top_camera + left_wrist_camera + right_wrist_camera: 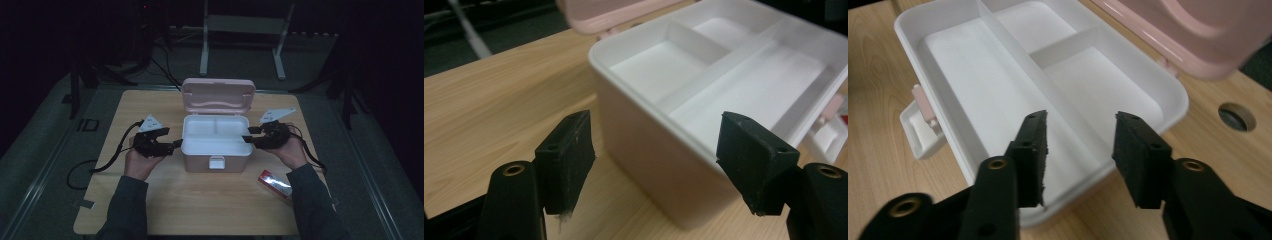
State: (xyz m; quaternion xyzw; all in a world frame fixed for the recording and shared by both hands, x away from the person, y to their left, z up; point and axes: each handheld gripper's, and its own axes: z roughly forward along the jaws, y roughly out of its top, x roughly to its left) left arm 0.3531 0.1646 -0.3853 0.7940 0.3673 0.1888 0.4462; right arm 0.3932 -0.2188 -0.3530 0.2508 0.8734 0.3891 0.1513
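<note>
Left gripper: your left gripper [175,143] is at the left side of the box, just beside its left wall; the jaws are spread wide and nothing is between the pads, so it is released
Left gripper view: the two black jaws stand far apart; the near left corner of the box [704,100] is in front of them, the right jaw is over the rim, but the pads do not press on it
Left hand: your left hand [140,161] holds the gripper from the near side, and the black cable [90,170] goes from it to the left edge of the table
Box: the pink lunch box [216,142] stands in the middle of the wooden table [200,200], between your two grippers; the white inner tray has one long compartment at the near side and two smaller ones at the far side
Lid: the pink lid [218,95] is open and stands upright at the far side of the box
Latch: the small white latch [216,162] hangs at the near wall of the box
Right gripper: your right gripper [250,137] is at the right rim of the box; the jaws are partly apart over the rim, and the pads grasp nothing that I can see, so it is released
Red packet: a red and white packet [275,183] lies on the table to the near right of the box, near your right sleeve
</note>
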